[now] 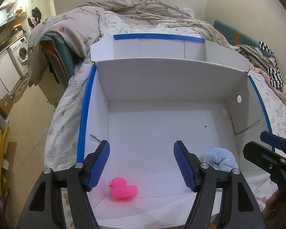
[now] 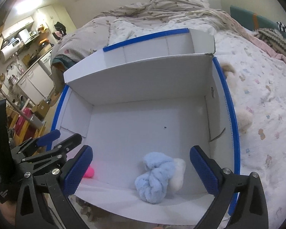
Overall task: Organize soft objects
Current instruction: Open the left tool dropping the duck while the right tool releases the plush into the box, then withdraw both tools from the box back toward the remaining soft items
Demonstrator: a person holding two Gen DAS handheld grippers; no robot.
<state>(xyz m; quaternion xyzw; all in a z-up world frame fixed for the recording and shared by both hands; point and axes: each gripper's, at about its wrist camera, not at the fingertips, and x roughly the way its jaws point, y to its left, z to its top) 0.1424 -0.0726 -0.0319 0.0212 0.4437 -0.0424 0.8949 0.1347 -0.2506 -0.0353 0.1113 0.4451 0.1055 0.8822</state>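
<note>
With both tools poised over the white cardboard box (image 1: 162, 133) on the bed (image 2: 267, 105), the step in hand appears to be a pause between placements. The left gripper (image 1: 142, 162) has its jaws apart and holds nothing; below it a pink rubber duck (image 1: 124, 189) sits on the box floor by the near wall. To the right, a light blue fluffy cloth (image 2: 155, 177) lies beside a white fluffy item (image 2: 178, 173), touching it. The right gripper (image 2: 141, 169) hangs over these, jaws apart and empty. Beige plush pieces (image 2: 244, 119) lie outside the right wall; the next move probably calls for reaching there and closing gently.
</note>
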